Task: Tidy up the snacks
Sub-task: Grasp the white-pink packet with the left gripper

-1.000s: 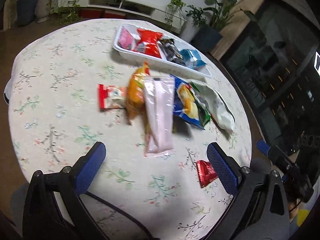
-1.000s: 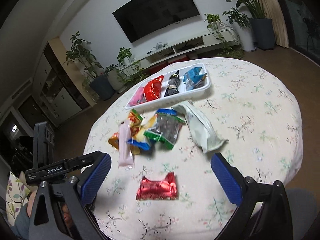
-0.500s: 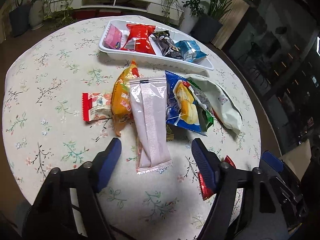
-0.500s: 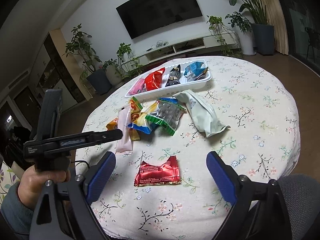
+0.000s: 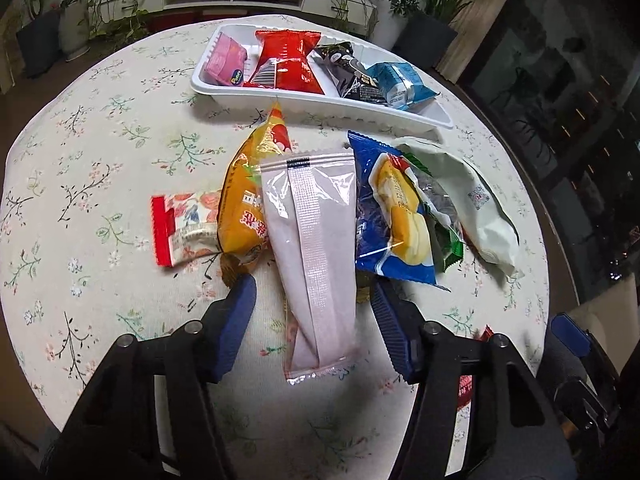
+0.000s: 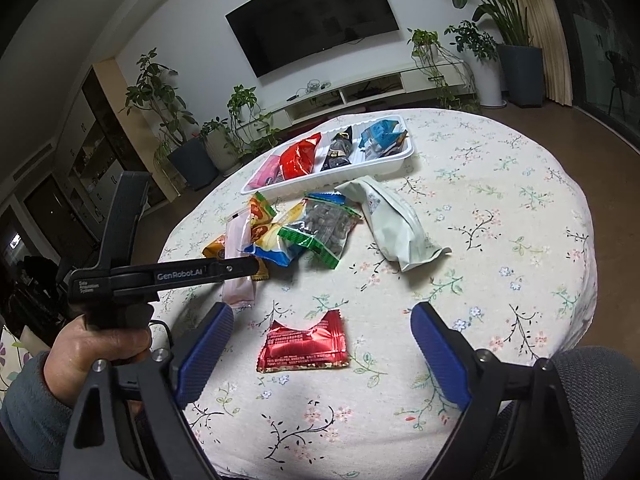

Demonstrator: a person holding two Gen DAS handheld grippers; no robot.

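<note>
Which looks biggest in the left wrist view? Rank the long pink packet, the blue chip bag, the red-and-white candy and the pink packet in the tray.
1. long pink packet, though nearest the camera
2. blue chip bag
3. red-and-white candy
4. pink packet in the tray, farthest away

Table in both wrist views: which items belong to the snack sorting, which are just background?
Job:
white tray, partly filled
pink packet between the open left gripper fingers
orange packet
blue packet
pale green bag
red foil packet ahead of the open right gripper

Background:
TV
potted plants
floral tablecloth
</note>
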